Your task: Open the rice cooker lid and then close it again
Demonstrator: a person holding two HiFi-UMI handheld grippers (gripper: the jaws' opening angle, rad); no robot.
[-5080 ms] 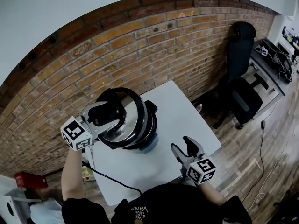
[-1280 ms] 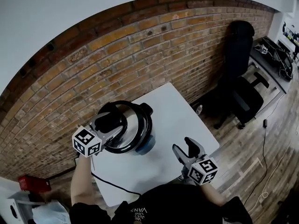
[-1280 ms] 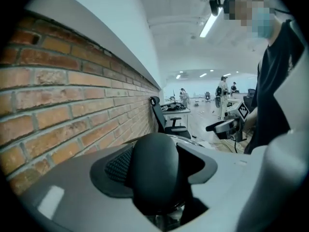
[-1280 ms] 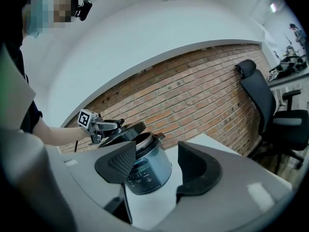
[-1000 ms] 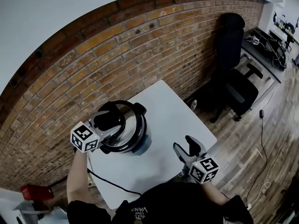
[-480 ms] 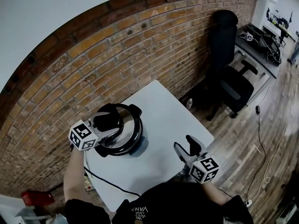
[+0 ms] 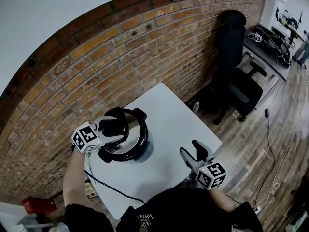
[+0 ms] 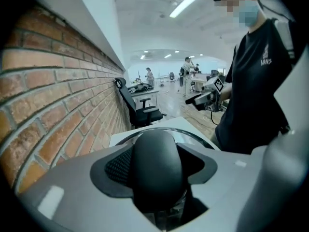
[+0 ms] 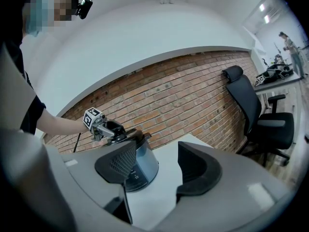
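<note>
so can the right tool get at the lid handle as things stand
Probably not. The way looks free, only bare table between the open, empty right tool and the rice cooker, but the left tool is clamped on the lid handle and covers it.

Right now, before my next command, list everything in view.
table: one, white, in front of the person
rice cooker: one, blue-grey, on the table's left part
lid: one, steel, on top of the cooker
lid handle: one, black, mid-lid
cable: one, black, across the table's near-left corner
office chair: one, black, right of the table
brick wall: one, red-brown, behind the table
left gripper: one, grey, shut on the lid handle
right gripper: one, grey, open, empty, over the table's near-right edge
</note>
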